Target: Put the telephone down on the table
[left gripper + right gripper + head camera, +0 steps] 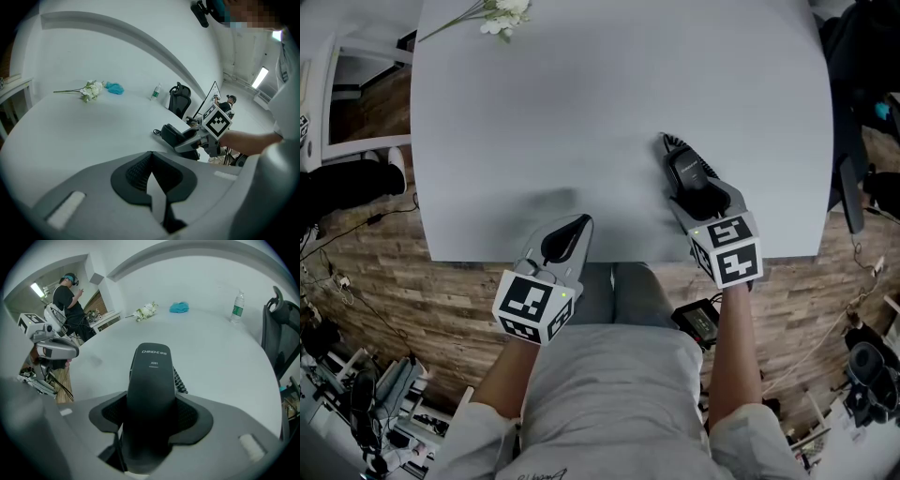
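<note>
A black telephone handset (151,380) with a coiled cord (178,379) sits between the jaws of my right gripper (151,420), which is shut on it. In the head view the telephone (685,170) is low over the white table (581,112), near its front edge on the right. Whether it touches the tabletop I cannot tell. My left gripper (578,225) hovers at the front edge to the left, jaws together with nothing in them. From the left gripper view (150,155) the telephone (171,135) appears off to the right in the other gripper.
A sprig of white flowers (502,17) lies at the table's far left, with a blue bundle (178,307) and a water bottle (237,301) farther back. A black chair (280,333) stands at the right. A person (68,291) stands beyond the table's left side.
</note>
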Available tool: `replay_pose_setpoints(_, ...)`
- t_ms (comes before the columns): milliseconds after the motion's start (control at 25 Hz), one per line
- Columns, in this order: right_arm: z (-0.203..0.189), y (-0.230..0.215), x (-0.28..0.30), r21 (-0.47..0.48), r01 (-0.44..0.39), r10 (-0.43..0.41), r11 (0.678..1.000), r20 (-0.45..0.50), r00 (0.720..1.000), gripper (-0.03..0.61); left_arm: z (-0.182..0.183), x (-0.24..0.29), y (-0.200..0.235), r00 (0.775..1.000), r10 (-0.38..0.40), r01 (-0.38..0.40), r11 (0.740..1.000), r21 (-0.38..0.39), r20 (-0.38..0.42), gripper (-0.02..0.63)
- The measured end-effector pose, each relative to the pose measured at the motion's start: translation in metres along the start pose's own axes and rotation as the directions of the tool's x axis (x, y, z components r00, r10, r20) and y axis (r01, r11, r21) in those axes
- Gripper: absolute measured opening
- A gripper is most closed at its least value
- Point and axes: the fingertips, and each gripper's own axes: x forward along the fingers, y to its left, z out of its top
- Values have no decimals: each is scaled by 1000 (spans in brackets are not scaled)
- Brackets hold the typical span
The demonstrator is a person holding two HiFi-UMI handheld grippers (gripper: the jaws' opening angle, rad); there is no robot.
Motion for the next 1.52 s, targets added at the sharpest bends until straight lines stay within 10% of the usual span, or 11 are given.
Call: replay_pose_setpoints(1520, -2, 11, 10, -168, 85, -99, 982, -75, 992, 281, -9, -3, 7, 1000, 0, 0, 1000, -24, -8, 15)
